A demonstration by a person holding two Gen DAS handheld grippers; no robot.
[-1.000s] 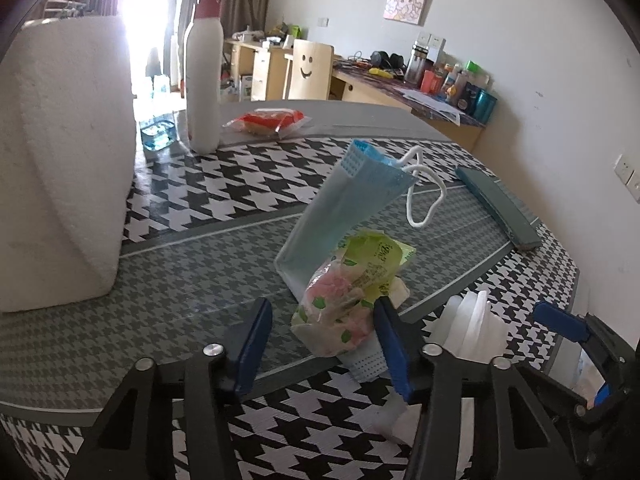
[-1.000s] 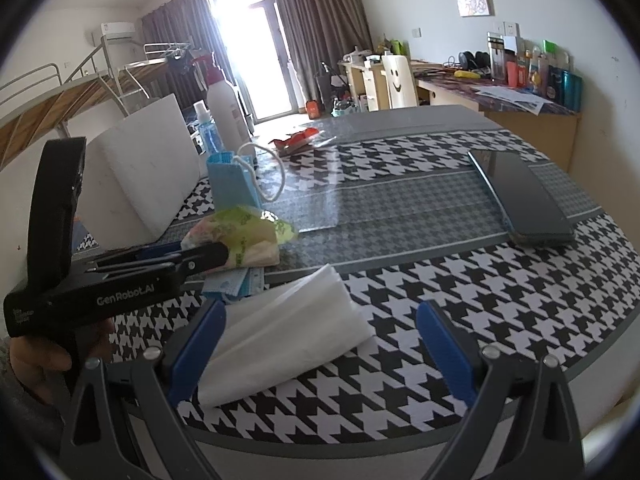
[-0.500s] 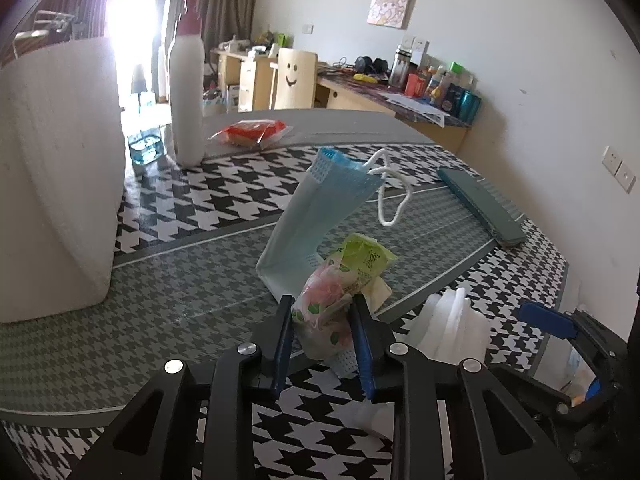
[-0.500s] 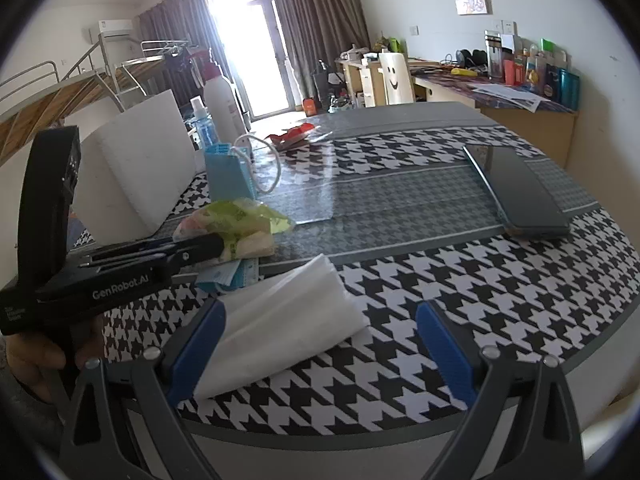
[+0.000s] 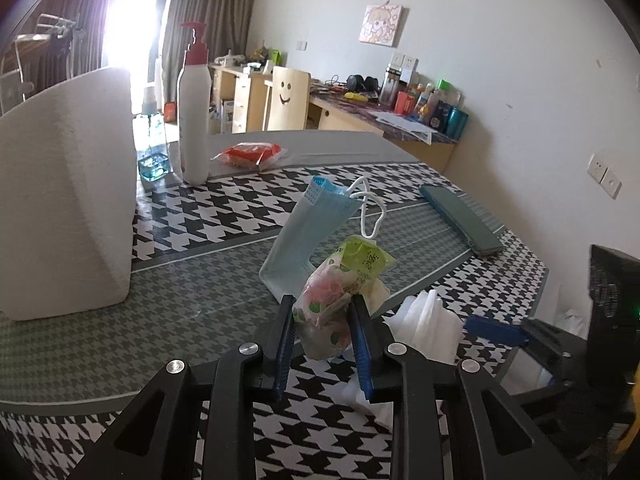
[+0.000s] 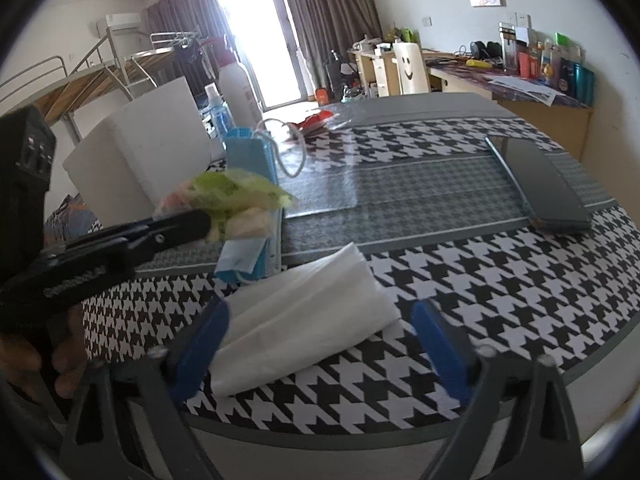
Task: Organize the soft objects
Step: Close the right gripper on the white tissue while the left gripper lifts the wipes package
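Tissue (image 6: 304, 316), folded and white, lies right between my right gripper's (image 6: 320, 344) blue pads, and that is what the next move turns on. Its long axis runs on a slant, from low near the left pad up and away toward the right. The left pad looks almost against the stack's near end; the right pad stands clear of it, bare tablecloth (image 6: 500, 280) between. The jaws are closing around it now, not yet pressing, so I'd call it unheld. My right hand is plainly the nearer one for it.

My left gripper (image 5: 323, 330) is clamped on the floral tissue packet (image 5: 340, 296), pads squeezing its lower end, green top sticking forward. From the right camera the packet seems to hang off the table, above the blue face mask (image 6: 252, 200), which lies just beyond the tissue's far corner with its ear loop curled up. My guess: the slant means the pads will meet the stack cornerwise, so I'd square up first.
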